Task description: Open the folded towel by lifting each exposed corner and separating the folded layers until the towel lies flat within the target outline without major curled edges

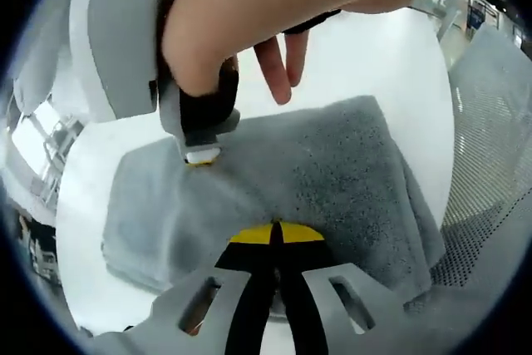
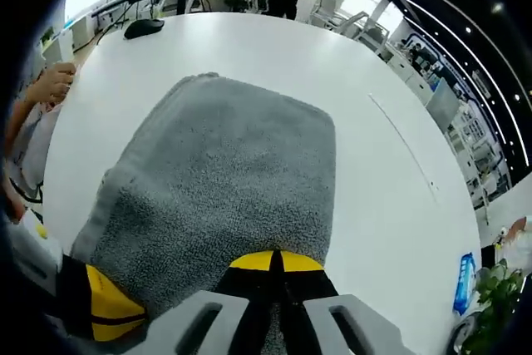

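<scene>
Each handheld tool has light grey moulded plastic arms with slotted cut-outs, black inner faces and yellow rounded tips. The left tool (image 1: 275, 234) shows this plainly, as does the right tool (image 2: 276, 262). From the left gripper view, the right tool has a broad grey-and-white housing, gripped by a bare hand (image 1: 249, 14).

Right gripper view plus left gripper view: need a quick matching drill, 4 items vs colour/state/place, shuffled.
Column 1:
1. towel
2. table
3. right gripper
4. dark computer mouse

Column 2:
A. white, bare around the cloth
B. jaws together, yellow tips on the cloth's near edge
C. grey, folded, layers visible at its edge
D. at the table's far edge, beside a cable

Pairs: 1-C, 2-A, 3-B, 4-D
</scene>
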Available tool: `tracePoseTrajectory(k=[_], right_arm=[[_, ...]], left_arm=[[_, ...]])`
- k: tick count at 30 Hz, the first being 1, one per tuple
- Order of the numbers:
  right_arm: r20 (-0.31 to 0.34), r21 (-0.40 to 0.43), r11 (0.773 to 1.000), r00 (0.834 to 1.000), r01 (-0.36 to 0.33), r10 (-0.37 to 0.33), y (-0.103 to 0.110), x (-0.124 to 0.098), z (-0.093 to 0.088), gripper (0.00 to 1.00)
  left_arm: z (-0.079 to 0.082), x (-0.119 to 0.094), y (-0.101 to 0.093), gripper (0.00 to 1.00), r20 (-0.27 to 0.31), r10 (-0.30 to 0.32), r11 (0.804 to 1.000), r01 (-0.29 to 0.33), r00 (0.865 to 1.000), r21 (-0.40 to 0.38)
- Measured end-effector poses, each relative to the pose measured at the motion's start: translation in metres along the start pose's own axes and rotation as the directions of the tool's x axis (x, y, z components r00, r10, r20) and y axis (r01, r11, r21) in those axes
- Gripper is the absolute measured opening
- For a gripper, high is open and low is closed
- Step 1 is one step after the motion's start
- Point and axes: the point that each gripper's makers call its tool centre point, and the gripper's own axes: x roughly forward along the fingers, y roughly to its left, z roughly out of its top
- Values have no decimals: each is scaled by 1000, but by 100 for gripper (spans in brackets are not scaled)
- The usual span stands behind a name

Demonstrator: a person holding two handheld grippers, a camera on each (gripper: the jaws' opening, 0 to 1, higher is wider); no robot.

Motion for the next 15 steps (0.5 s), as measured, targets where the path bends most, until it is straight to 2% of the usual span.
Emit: tracePoseTrajectory(k=[3, 10, 15], right_arm=[[-6, 26, 1000, 1000, 16, -16, -5, 2, 0, 0], [18, 87, 996, 1000, 15, -17, -11, 3, -1, 0], [24, 91, 996, 999, 19, -21, -13, 4, -1, 0]], left_arm=[[-2, 0, 7, 0, -10, 17, 1000, -16, 1000, 21], [-8, -1, 23, 0, -6, 27, 1000, -27, 1000, -14], [-10, -2, 28, 0, -15, 40, 999, -40, 999, -6]])
